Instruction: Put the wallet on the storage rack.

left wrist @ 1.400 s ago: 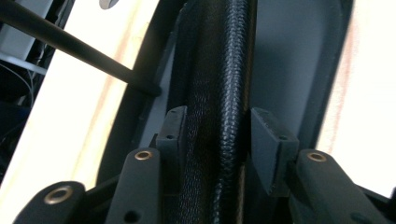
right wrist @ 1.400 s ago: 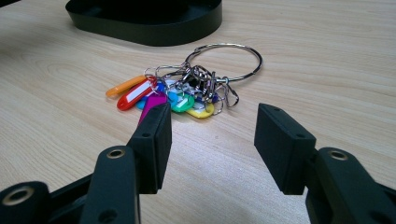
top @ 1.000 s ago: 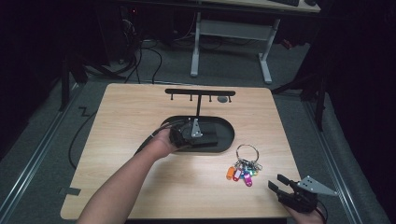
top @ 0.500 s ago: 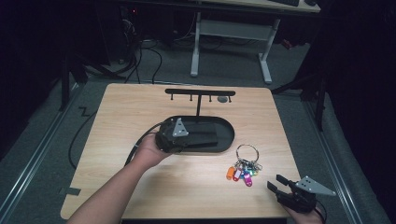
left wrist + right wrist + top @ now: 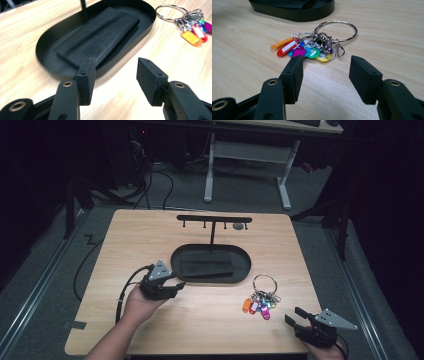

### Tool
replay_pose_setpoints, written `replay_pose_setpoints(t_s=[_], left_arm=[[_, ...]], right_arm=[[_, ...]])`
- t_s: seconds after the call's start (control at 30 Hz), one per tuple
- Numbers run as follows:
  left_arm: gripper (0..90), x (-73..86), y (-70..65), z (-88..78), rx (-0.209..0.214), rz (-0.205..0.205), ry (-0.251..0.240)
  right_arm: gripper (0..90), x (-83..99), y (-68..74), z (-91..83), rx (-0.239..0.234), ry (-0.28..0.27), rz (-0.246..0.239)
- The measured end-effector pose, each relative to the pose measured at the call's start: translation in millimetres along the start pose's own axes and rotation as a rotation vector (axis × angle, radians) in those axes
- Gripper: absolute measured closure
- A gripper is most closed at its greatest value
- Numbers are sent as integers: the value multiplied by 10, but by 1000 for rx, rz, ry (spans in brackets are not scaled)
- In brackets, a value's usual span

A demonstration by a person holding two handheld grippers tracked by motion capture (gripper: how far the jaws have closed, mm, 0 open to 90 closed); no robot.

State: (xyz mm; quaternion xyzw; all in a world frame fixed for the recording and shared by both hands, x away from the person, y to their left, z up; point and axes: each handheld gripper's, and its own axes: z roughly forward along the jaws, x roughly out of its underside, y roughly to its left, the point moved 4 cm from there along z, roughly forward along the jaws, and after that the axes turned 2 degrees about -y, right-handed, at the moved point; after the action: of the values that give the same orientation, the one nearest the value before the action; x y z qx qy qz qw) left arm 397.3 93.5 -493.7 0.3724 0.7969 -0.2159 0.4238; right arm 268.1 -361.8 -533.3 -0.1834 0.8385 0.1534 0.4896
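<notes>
A black oval tray (image 5: pixel 176 263) sits mid-table with a flat black pouch (image 5: pixel 207 266) lying in it. My left gripper (image 5: pixel 179 284) hovers just off the tray's near-left end. Its jaws have just been opening and nothing is between them. From the left gripper (image 5: pixel 115 72), the pouch (image 5: pixel 100 37) lies ahead inside the tray (image 5: pixel 117 63). A key ring with coloured tags (image 5: pixel 260 299) lies on the wood right of the tray. My right gripper (image 5: pixel 292 316) rests open at the front right corner, pointing at the key bunch (image 5: pixel 312 51) a short way ahead of the right gripper (image 5: pixel 325 67).
A black T-shaped hook rack (image 5: pixel 214 219) rises from the tray's far side, with a small grey object (image 5: pixel 239 226) hanging near its right end. Bare wood surrounds the tray. The table's front edge lies right under both hands.
My left gripper has drawn back from over the tray toward the near left, and its jaws stand wider. The pouch stays in the tray. The right gripper has kept still.
</notes>
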Motion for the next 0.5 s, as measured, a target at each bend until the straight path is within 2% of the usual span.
replay_pose_setpoints(t_s=[0.07,0.2,0.27,0.33,0.37,0.47,0.5], left_arm=[[464,132,-13,-117,-18,-56,-17],[406,339,-76,-218,-46,-104,-30],[376,393,-95,-239,-52,-111,-26],[353,539,-163,-302,-66,-131,-55],[346,574,-180,-318,-61,-131,-51],[343,585,-206,-354,-38,-132,-63],[343,586,-214,-371,-38,-122,-82]], right_arm=[[451,8,4,17,4,7,-1],[460,11,11,37,4,13,-3],[463,12,13,41,4,14,-1],[463,26,21,53,11,20,3],[463,33,23,59,16,27,4],[460,43,27,72,26,39,0],[456,42,37,80,54,42,-7]])
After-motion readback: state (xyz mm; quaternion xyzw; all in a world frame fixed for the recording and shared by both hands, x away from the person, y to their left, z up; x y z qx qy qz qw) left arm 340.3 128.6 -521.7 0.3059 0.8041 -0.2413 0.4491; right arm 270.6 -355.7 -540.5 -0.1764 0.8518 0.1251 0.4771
